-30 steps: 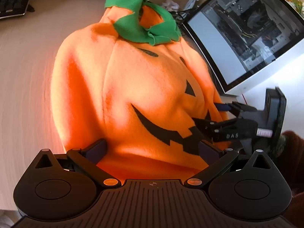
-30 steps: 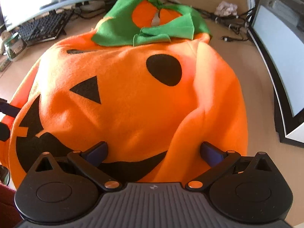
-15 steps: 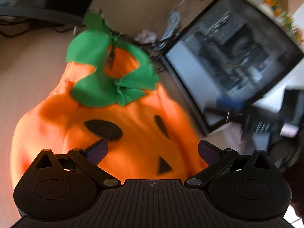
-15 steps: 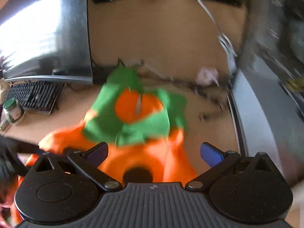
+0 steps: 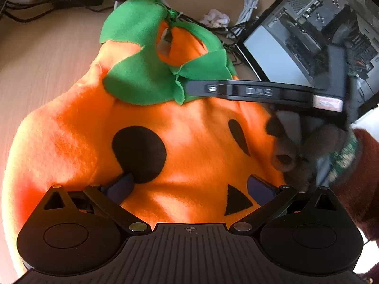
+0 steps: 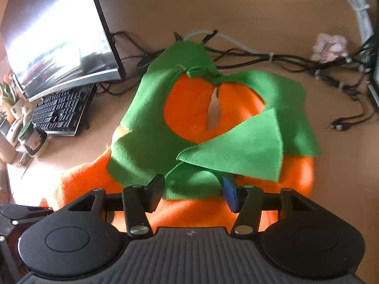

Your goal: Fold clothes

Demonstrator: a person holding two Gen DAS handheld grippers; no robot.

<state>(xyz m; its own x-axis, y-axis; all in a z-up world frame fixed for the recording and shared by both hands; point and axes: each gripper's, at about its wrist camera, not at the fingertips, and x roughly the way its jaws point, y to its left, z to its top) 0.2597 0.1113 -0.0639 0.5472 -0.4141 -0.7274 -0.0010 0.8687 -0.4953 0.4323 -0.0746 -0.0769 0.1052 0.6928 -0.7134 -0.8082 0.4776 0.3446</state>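
An orange fleece pumpkin costume [image 5: 194,156] with a black face lies flat on the desk, its green leaf collar [image 5: 142,78] at the far end. My left gripper [image 5: 189,185] stands open low over the face, one finger at a round black eye, nothing gripped. My right gripper [image 6: 192,190] is at the collar's [image 6: 236,156] near edge. Its jaws are closing with green fabric between them, and the pads [image 6: 155,190] do not visibly press it. In the left wrist view the right gripper [image 5: 191,87] reaches in from the right, held by a gloved hand [image 5: 296,156].
A computer case with a glass side [image 5: 308,35] stands right of the costume. A curved monitor [image 6: 59,35], a keyboard [image 6: 56,111] and a jar [image 6: 33,139] are on the left. Cables [image 6: 284,56] and a crumpled tissue [image 6: 329,47] lie behind the collar.
Both grippers have moved from the costume's lower face up toward the collar. The right gripper's jaws have narrowed from wide open to about half, now at the collar's edge.
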